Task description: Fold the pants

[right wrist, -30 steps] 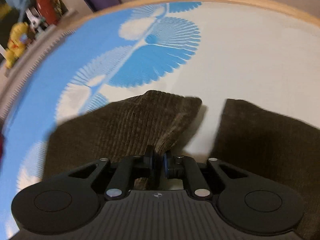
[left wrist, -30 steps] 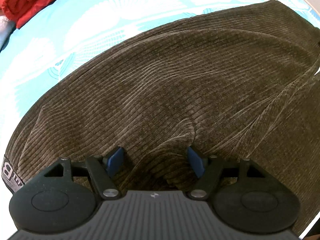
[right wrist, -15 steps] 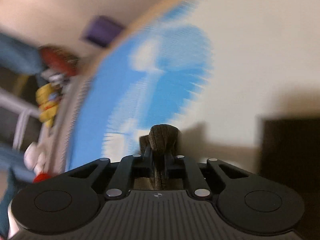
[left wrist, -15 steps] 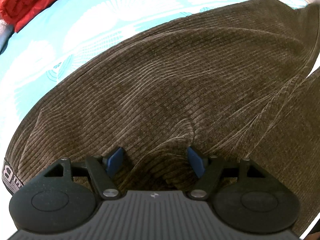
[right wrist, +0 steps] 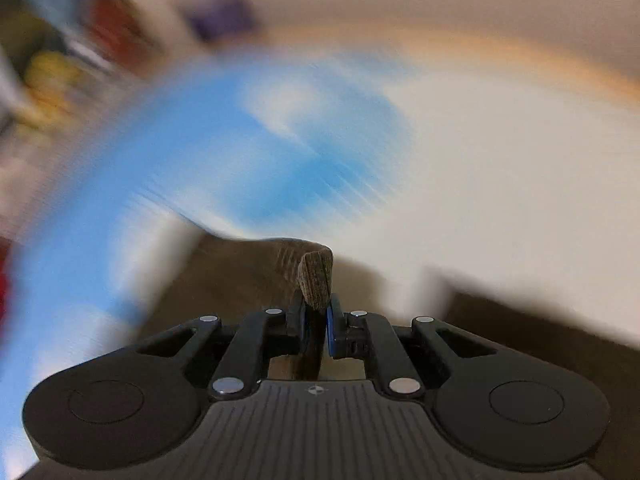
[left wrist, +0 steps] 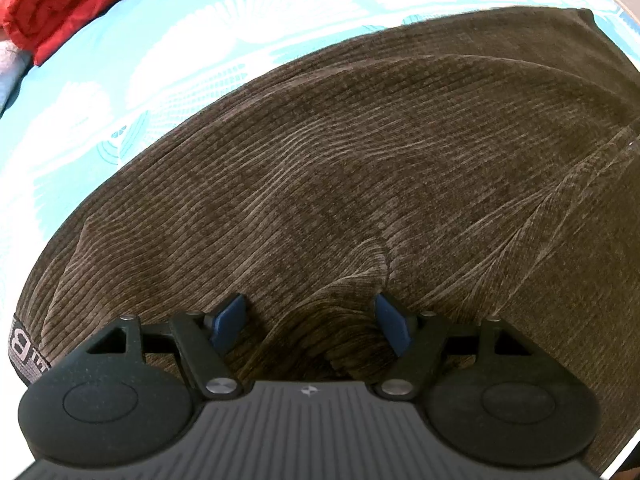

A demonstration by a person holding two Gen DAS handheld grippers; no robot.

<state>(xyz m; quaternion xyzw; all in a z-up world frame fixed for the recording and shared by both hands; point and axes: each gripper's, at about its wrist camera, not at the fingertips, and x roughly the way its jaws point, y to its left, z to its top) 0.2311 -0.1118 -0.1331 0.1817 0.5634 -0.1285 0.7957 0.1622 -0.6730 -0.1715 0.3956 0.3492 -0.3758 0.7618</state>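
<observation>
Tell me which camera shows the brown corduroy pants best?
The left wrist view: the brown corduroy pants fill it, sharp and spread on the blue-and-white patterned sheet. The right wrist view is blurred and shows only a pinched fold in the right claw.

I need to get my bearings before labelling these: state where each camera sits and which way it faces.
Left wrist: on the left gripper, looking steeply down at the brown corduroy pants on the blue patterned sheet; its open fingers show.
Right wrist: on the right gripper, facing down and forward over the blurred sheet; its fingers are shut on a pants fold.
Shared: the same pants and sheet.
</observation>
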